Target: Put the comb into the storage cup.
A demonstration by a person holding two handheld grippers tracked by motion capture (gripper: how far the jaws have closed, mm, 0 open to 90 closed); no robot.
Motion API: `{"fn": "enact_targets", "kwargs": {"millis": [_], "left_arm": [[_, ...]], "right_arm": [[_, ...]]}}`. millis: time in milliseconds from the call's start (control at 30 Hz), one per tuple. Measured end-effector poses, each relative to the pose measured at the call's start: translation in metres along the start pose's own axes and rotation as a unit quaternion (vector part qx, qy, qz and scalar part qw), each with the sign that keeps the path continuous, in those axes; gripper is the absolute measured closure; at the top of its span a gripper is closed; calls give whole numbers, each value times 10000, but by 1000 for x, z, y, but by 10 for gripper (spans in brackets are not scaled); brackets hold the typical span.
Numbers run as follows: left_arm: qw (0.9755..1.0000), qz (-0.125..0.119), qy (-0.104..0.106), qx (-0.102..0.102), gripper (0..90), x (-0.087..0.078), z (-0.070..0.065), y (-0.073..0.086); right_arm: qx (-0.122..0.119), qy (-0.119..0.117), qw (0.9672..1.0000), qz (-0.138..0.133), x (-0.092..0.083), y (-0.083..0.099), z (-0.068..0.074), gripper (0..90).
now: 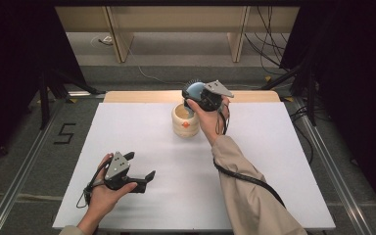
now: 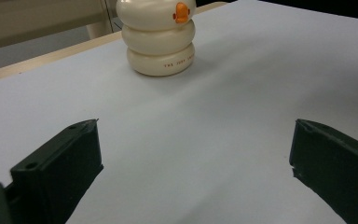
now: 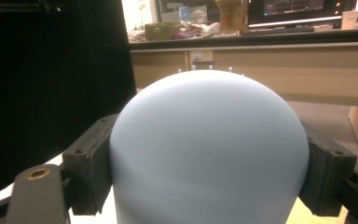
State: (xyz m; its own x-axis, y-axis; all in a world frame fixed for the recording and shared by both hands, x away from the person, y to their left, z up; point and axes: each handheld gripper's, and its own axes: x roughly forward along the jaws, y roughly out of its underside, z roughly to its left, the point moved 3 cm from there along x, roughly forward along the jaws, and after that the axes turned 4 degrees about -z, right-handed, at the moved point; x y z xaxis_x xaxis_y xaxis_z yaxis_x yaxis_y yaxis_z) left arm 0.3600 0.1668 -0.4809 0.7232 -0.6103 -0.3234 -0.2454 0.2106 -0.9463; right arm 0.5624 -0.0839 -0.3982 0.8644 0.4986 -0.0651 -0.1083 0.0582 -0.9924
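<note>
The right gripper (image 1: 196, 98) has its fingers (image 3: 89, 170) pressed against both flanks of a pale blue, smooth, dome-topped brush head (image 3: 208, 149), gripping it firmly at a fairly broad spread. In the high view this blue piece (image 1: 194, 90) hangs at the far middle of the table, tilted over the mouth of a cream ribbed holder made of three stacked rounded rings with a small orange mark on its side (image 1: 185, 121). The lower end of the blue piece reaches to the holder's rim (whether it actually touches the rim or dips inside cannot be told from here). What lies inside the holder is hidden.

The left gripper (image 1: 146, 179) rests low at the near left of the white table (image 1: 274, 161), its fingers (image 2: 72, 154) standing wide apart with nothing but bare table surface between them. From the left gripper view the cream holder (image 2: 161, 39) stands upright well ahead, apart from those fingers.

The holder sits near the table's far edge, where a strip of light wood (image 1: 254, 96) shows beyond the white sheet. Broad open table lies around it on the left, right and near sides, and between the two hands.
</note>
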Motion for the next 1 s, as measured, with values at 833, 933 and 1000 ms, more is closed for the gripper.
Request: {"fn": "enact_targets", "kwargs": {"millis": [833, 933, 1000], "left_arm": [[10000, 25, -5, 12, 17, 1, 0, 1], [10000, 26, -1, 19, 17, 1, 0, 1], [10000, 27, -4, 13, 17, 1, 0, 1]], "right_arm": [[26, -242, 9992, 304, -17, 0, -11, 155], [30, -257, 9991, 333, -17, 0, -12, 147], [64, -302, 9988, 393, -17, 1, -12, 142]]}}
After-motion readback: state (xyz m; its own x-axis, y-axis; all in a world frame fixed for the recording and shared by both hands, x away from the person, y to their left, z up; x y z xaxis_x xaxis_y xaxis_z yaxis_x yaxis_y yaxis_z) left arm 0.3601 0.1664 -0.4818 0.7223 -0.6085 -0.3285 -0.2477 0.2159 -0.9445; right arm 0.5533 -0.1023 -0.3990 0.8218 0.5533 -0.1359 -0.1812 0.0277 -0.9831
